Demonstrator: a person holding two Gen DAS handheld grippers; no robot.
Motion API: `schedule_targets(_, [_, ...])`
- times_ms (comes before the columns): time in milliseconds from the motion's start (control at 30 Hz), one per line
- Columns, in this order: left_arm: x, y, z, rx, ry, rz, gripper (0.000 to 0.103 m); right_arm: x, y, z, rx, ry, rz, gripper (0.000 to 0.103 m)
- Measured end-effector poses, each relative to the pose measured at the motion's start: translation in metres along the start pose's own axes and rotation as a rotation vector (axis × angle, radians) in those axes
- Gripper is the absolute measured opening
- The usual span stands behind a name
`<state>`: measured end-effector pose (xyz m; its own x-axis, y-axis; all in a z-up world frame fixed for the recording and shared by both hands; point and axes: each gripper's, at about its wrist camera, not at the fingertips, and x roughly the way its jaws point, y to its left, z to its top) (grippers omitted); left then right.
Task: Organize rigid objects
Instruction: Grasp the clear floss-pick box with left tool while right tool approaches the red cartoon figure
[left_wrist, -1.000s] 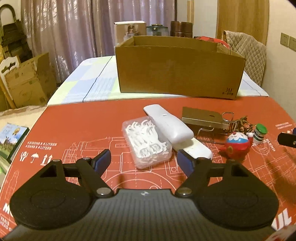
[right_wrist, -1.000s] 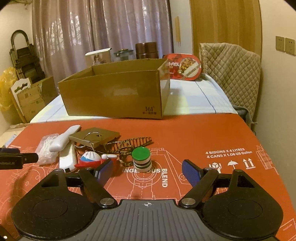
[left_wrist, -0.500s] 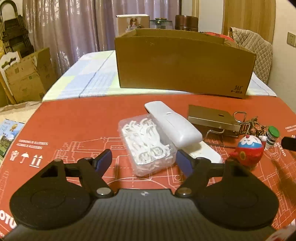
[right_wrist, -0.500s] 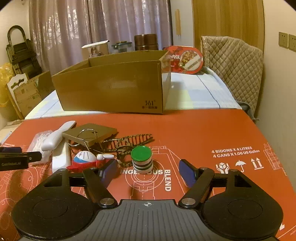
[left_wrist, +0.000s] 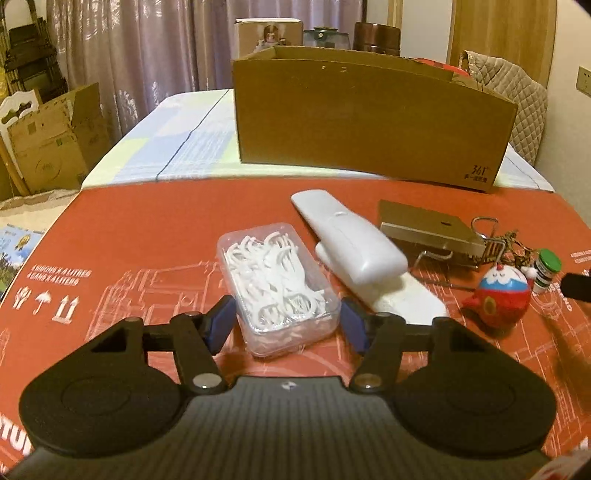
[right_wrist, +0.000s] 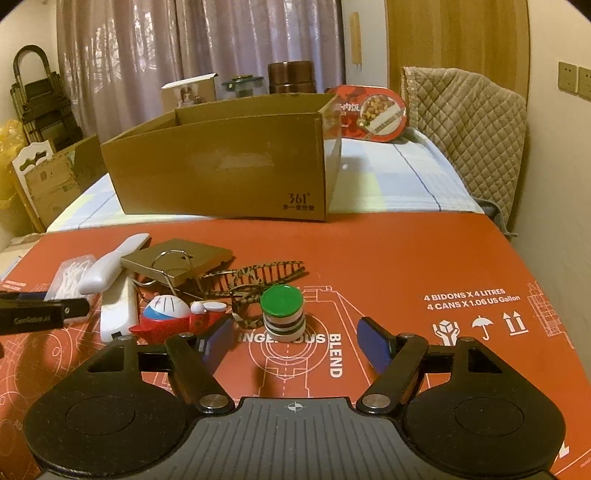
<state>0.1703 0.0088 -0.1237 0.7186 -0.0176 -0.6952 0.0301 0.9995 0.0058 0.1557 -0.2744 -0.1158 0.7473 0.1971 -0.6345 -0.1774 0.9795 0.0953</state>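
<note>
Where curtains (right_wrist: 199, 55) hang, red mat (right_wrist: 406, 258).

Dim warm light, fisheye-bent edges

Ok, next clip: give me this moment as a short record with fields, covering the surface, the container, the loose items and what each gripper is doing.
surface: red printed mat
container: open cardboard box at the mat's far edge
left gripper: jaws closing around the clear box of floss picks, which sits between them; pads not clearly pressing yet
right gripper: jaws open, nothing between them, green-capped jar just ahead
other loose items: white remote, red and white toy, flat brown case
in the box: cannot tell
</note>
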Motion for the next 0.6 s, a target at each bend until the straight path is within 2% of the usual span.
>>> schedule_targets(233, [-0.029, 0.003, -0.017, 0.014, 0.034, -0.037, 0.058, -0.005, 0.013, 0.002, -0.003, -0.008, 0.043, 0.072])
schedule_targets(333, [-0.031, 0.001, -0.021, 0.036, 0.039, -0.024, 0.058, -0.008, 0.024, 0.002, -0.025, -0.014, 0.084, 0.072])
schedule_targets(433, [-0.032, -0.001, -0.02, 0.062, 0.017, 0.007, 0.065, -0.008, 0.042, 0.0, -0.077, -0.009, 0.136, 0.072])
schedule_targets(600, [-0.03, 0.007, -0.017, 0.016, 0.011, -0.002, 0.068, 0.004, 0.067, -0.006, -0.146, 0.001, 0.171, 0.072])
